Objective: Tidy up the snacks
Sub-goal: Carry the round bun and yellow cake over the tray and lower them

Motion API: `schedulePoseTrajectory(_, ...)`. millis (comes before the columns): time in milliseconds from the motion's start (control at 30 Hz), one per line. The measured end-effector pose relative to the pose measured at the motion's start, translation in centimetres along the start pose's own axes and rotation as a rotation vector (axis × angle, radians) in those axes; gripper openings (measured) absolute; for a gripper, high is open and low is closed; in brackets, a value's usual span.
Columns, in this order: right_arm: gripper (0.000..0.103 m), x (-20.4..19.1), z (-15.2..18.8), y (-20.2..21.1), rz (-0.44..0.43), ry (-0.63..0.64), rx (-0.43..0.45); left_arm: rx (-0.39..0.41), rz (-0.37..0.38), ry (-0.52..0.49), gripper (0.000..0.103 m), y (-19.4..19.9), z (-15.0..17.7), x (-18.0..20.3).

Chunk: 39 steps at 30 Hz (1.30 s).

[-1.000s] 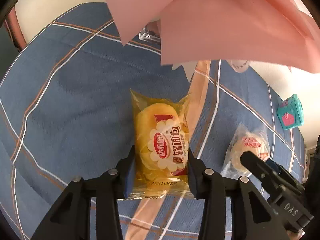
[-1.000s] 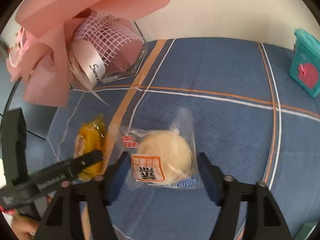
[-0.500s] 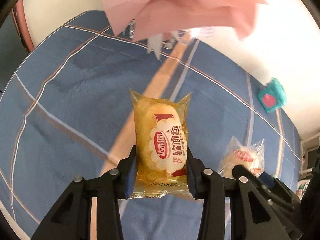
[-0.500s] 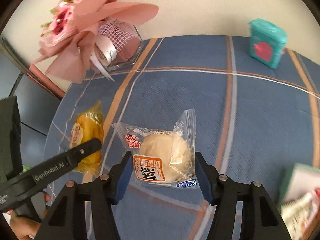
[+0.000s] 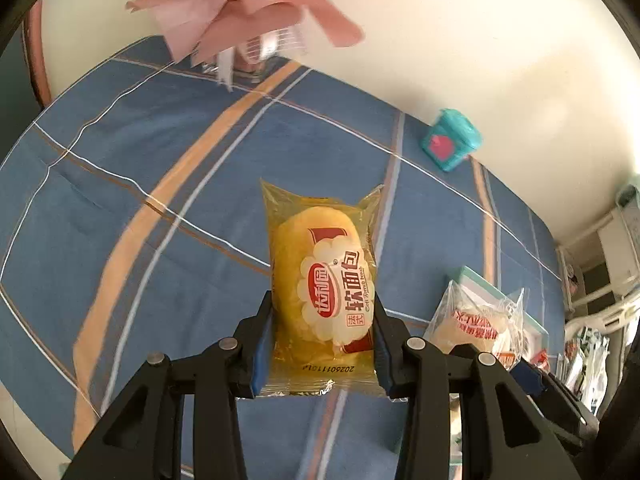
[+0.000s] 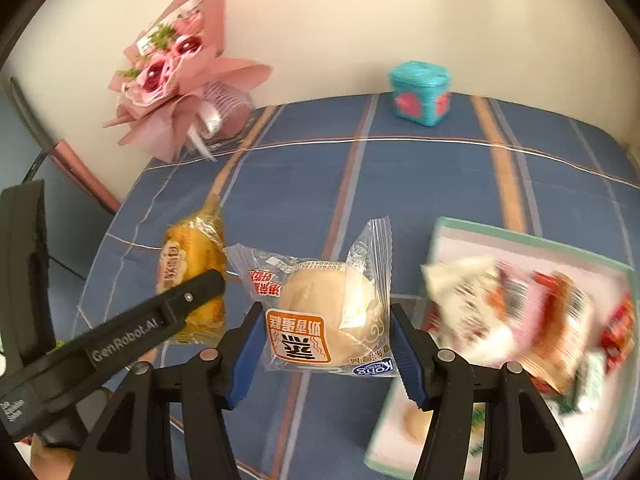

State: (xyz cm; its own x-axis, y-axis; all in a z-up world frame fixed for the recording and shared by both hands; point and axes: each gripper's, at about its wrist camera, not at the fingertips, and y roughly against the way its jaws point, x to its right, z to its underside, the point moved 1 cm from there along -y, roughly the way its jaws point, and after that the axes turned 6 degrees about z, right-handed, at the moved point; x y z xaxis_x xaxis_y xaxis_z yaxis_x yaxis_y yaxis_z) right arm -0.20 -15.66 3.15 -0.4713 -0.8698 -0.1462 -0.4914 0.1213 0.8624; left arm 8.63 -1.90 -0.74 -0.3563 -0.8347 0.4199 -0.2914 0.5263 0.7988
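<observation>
My left gripper [image 5: 322, 320] is shut on a yellow soft-bread packet [image 5: 320, 288] and holds it above the blue plaid tablecloth [image 5: 160, 160]. My right gripper [image 6: 324, 328] is shut on a clear-wrapped pale bun packet [image 6: 320, 312], its blue pads pressing both sides. The two packets hang side by side. In the right wrist view the yellow packet [image 6: 192, 256] shows at the left, behind a left gripper finger [image 6: 160, 320]. The bun packet [image 5: 480, 320] appears at the right of the left wrist view.
A white tray with a green rim [image 6: 520, 232] lies at the right and holds several snack packets [image 6: 520, 312], blurred. A teal box [image 6: 420, 92] and a pink bouquet [image 6: 172, 80] stand at the table's far edge by the wall.
Both grippers have risen and swung right with their packets, away from the bouquet. The tray of snacks has come into view at the right.
</observation>
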Motion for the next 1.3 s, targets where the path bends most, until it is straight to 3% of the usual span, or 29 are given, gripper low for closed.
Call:
schedulePoseTrajectory(233,0.063,6.9,3.9,3.2,0.100,-0.121,0.018,0.000,0.030,-0.162,0.043,0.8,3.3,7.2)
schedulePoseTrajectory(467,0.063,14.3,6.8,4.4,0.179,-0.262,-0.002,-0.067,0.079,-0.302,0.043,-0.7,6.9,13.7)
schedulePoseTrajectory(667,0.063,18.7,8.5,5.1,0.209,-0.366,-0.016,-0.120,0.124,-0.371,0.043,-1.6,9.5,16.9)
schedulePoseTrajectory(1000,0.064,19.5,9.0,4.5,0.213,-0.378,-0.034,-0.186,0.083,-0.429,0.043,-4.2,11.6,18.3)
schedulePoseTrajectory(1300,0.065,19.1,8.8,3.7,0.225,-0.363,-0.048,-0.187,0.088,-0.400,0.043,-4.5,11.0,17.6)
